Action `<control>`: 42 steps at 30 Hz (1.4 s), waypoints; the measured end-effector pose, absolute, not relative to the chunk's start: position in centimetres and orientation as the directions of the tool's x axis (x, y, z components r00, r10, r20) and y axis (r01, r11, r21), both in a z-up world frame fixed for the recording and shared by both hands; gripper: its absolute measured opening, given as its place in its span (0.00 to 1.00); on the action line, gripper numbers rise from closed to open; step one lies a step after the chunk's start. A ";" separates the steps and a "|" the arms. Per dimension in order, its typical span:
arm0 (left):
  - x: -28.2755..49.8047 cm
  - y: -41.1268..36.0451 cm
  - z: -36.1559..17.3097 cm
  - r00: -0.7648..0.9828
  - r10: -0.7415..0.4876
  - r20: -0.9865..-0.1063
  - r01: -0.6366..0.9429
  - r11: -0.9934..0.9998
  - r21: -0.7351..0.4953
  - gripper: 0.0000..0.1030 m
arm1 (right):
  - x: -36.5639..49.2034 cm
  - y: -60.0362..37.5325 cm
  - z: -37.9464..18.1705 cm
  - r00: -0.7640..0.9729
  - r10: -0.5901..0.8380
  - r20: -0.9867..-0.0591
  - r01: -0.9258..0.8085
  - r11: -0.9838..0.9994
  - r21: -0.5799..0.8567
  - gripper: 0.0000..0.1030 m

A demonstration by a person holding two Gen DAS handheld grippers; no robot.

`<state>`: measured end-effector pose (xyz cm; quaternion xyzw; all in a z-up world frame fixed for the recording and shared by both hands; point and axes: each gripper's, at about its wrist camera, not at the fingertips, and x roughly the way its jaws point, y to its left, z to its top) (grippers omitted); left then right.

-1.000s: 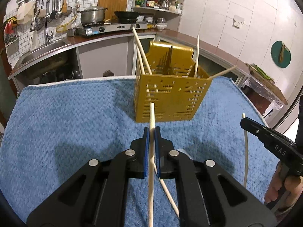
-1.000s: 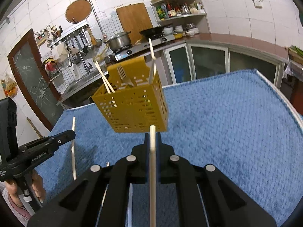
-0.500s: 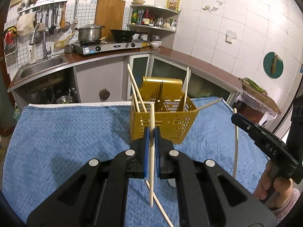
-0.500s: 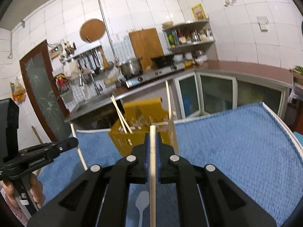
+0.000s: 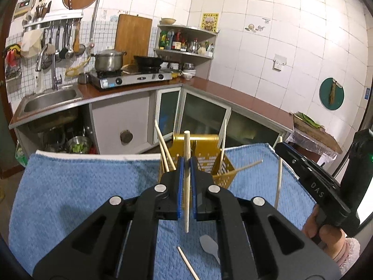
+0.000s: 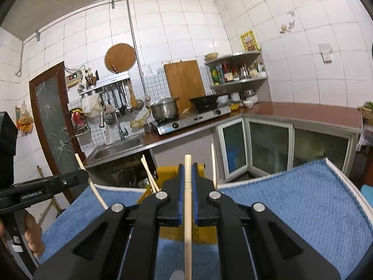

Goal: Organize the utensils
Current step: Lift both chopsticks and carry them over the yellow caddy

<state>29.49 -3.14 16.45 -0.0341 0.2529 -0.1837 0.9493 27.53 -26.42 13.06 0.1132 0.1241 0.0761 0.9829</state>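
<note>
White tiled walls point(image 6: 191, 23) rise all round me, under a grey ceiling. Ahead runs a corner counter point(image 5: 244, 95) with a reddish-brown top and glass-fronted cupboard doors point(image 6: 268, 147) below. On it sits a steel sink point(image 5: 46, 98) with a tap, then a gas stove point(image 5: 130, 79) carrying a lidded pot point(image 5: 108, 59) and a dark wok. A wooden cutting board point(image 6: 184, 84) leans on the wall behind, and a corner shelf point(image 6: 237, 70) holds bottles and bowls. A rail of ladles point(image 5: 65, 39) hangs over the sink. Far left — a dark-framed door with patterned glass point(image 6: 53, 116). The light is even, slightly cool.
</note>
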 end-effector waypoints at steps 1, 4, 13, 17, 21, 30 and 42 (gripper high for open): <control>29.6 -3.1 16.9 0.809 -0.363 -0.463 0.329 0.931 -0.156 0.04 | 27.7 -26.3 13.4 0.960 0.175 -0.217 -0.122 0.963 0.239 0.06; 29.6 -3.1 18.1 0.822 -0.355 -0.446 0.325 0.935 -0.144 0.04 | 28.2 -26.3 14.6 0.973 0.157 -0.169 -0.116 0.967 0.227 0.06; 30.0 -3.8 23.4 0.868 -0.340 -0.361 0.329 0.940 -0.094 0.04 | 31.2 -26.4 18.0 0.994 0.104 -0.042 -0.092 0.968 0.234 0.06; 30.5 -4.4 25.4 0.883 -0.339 -0.325 0.335 0.940 -0.071 0.04 | 32.5 -26.4 19.2 0.998 0.052 0.040 -0.060 0.970 0.235 0.06; 31.5 -5.3 26.2 0.897 -0.327 -0.298 0.329 0.943 -0.045 0.04 | 33.9 -26.0 20.0 0.994 0.005 0.107 -0.028 0.975 0.219 0.06; 36.6 -5.8 21.4 0.879 -0.306 -0.367 0.304 0.950 -0.065 0.04 | 35.3 -25.0 18.4 0.978 -0.079 0.194 0.042 0.981 0.192 0.06; 39.9 -5.3 14.3 0.831 -0.292 -0.473 0.282 0.955 -0.095 0.04 | 37.1 -23.1 14.2 0.982 -0.100 0.160 0.085 0.992 0.098 0.06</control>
